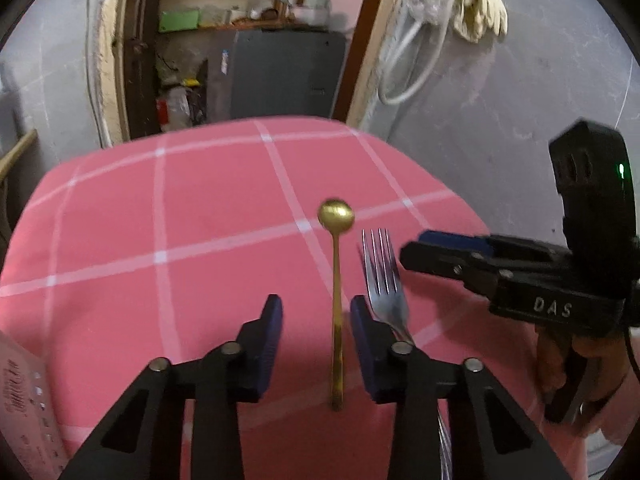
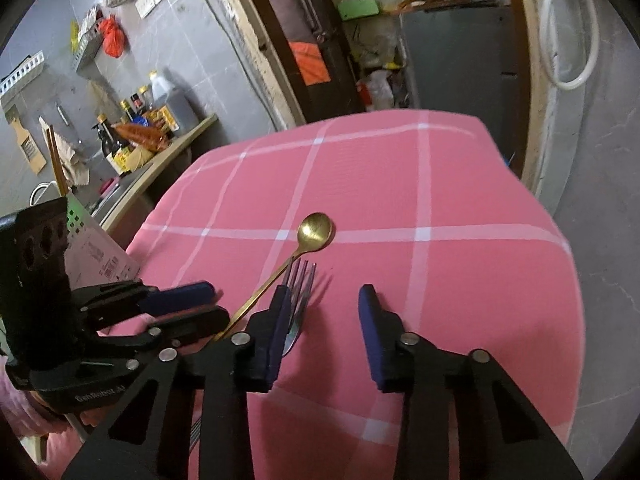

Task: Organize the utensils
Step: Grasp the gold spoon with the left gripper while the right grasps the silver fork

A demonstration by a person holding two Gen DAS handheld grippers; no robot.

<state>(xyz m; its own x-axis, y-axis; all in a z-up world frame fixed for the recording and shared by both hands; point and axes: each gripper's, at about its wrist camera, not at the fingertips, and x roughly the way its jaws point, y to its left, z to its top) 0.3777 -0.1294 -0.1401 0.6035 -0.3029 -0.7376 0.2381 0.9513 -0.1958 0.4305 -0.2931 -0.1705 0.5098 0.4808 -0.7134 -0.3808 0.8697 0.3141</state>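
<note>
Both grippers, left (image 1: 316,312) and right (image 2: 324,300), are held apart; slim gold spoon (image 1: 337,280), round bowl at 12 o'clock, lies beside a silver four-tined fork (image 1: 384,280).

White letters "DAS" stand on the black body of the right gripper (image 1: 416,250), seen from the left wrist. From the right wrist, the left gripper (image 2: 200,304) bears "GenRobot" plus unclear characters. Print on the box (image 2: 96,252) is too small to read.
</note>
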